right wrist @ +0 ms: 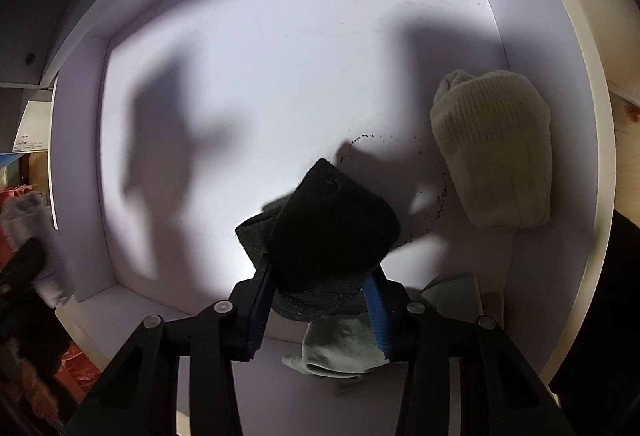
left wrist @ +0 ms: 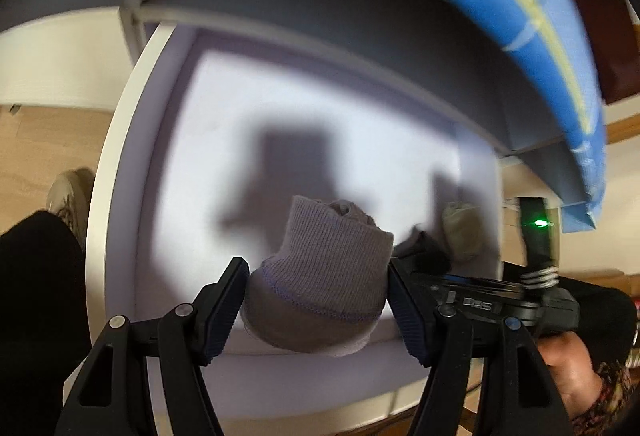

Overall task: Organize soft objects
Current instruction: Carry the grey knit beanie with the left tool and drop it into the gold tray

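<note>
My left gripper (left wrist: 316, 300) is shut on a rolled grey-purple sock (left wrist: 324, 268), its pads pressing on both sides, above a white drawer (left wrist: 116, 155). My right gripper (right wrist: 320, 300) is shut on a rolled black sock (right wrist: 332, 232) and points down into the same white drawer (right wrist: 80, 75). A rolled cream sock (right wrist: 496, 151) lies against the drawer's right wall; it also shows in the left wrist view as the cream sock (left wrist: 460, 232). Under the right gripper's fingers lies a pale grey-green sock (right wrist: 340, 352).
A blue checked mattress cover (left wrist: 540, 35) and a grey shelf edge (left wrist: 320, 19) hang over the drawer's far side. A shoe (left wrist: 72, 195) stands on the wooden floor at the left. A person's hand (left wrist: 572, 376) holds the right tool. Orange-red cloth (right wrist: 76, 364) lies outside the drawer.
</note>
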A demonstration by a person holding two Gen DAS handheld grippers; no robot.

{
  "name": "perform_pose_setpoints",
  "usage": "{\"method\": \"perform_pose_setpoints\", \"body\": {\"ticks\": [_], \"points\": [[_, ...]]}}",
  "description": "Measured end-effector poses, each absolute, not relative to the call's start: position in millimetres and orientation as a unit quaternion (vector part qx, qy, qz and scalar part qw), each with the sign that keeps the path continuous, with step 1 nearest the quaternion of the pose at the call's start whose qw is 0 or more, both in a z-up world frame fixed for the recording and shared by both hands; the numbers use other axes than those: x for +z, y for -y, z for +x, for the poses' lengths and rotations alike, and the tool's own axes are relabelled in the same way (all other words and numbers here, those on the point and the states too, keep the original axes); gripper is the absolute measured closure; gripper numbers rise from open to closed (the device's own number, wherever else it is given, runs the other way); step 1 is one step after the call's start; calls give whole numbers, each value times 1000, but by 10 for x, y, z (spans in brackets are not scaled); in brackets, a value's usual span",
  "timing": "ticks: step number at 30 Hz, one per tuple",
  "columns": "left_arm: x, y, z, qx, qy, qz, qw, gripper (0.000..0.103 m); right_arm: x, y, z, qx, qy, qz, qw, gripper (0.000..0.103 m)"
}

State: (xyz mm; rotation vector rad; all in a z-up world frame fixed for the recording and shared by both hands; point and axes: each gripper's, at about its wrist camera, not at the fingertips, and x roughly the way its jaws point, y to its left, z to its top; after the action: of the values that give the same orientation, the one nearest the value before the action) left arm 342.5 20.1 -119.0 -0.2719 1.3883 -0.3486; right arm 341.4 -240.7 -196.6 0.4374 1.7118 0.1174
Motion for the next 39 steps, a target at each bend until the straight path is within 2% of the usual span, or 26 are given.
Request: {"method": "perform_pose_setpoints", "body": {"ticks": [14,26,32,39], "points": [[-290,-87,3297,-240,-549,-139,788,34,-1863,2550,3434,53,-744,201,635,59],[1038,223,3572,-321,-454,-120,823,33,-1746,2692,3521,50,-741,223,631,59],[1287,615,4122,-315,-469,-100,819,33,-1649,2747,3511,54,-739,234,629,59],[1054,819,4685,-261,-547,-88,790,33,-1559,2879,3552,57,-736,254,626,59]]}}
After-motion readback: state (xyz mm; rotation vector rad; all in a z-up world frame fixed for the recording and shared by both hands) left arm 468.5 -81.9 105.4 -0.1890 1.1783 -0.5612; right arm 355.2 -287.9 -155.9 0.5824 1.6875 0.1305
